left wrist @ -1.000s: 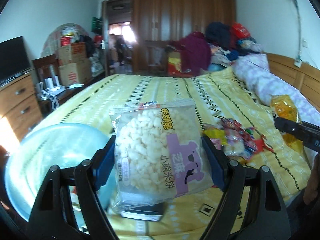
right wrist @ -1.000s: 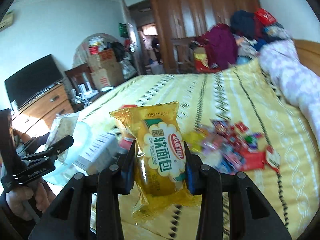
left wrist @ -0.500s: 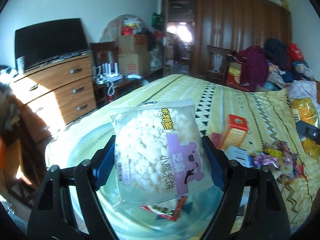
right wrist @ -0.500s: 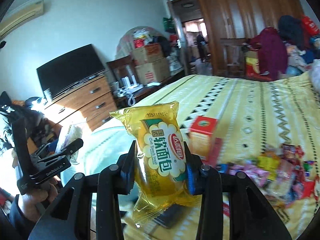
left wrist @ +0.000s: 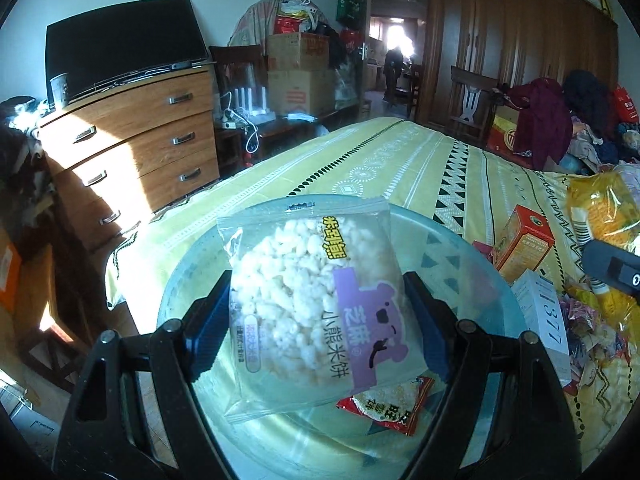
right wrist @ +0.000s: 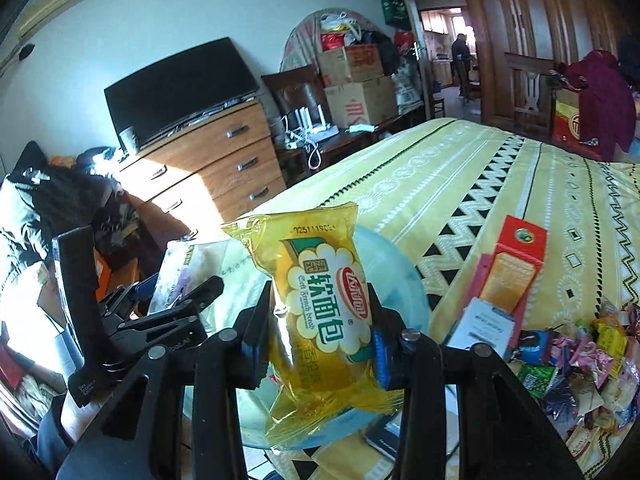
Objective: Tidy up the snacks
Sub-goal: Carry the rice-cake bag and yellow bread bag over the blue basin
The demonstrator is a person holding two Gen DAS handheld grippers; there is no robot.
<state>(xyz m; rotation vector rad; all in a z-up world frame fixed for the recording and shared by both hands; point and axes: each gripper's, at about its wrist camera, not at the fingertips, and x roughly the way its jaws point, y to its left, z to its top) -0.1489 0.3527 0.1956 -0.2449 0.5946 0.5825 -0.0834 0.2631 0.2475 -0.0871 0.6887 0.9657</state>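
Observation:
My left gripper (left wrist: 316, 304) is shut on a clear rice-cracker packet with a purple bear label (left wrist: 316, 304), held over a pale blue plastic bowl (left wrist: 460, 248) on the yellow bedspread. A red snack packet (left wrist: 390, 408) lies in the bowl. My right gripper (right wrist: 320, 328) is shut on a yellow soft-bread packet (right wrist: 320, 312), held over the bowl's rim (right wrist: 396, 272). The left gripper (right wrist: 176, 312) with its packet shows at the left of the right wrist view; the bread packet (left wrist: 604, 208) shows at the right edge of the left wrist view.
An orange-red carton (right wrist: 508, 268) and a white box (right wrist: 484, 328) lie right of the bowl. A heap of small wrapped sweets (right wrist: 580, 356) covers the bed at the right. A wooden dresser (left wrist: 132, 148) with a TV stands beyond the bed's left edge.
Both grippers swung left with their packets, from over the sweets heap to over the blue bowl. The bowl now lies under the left gripper, and the red packet inside it has come into view.

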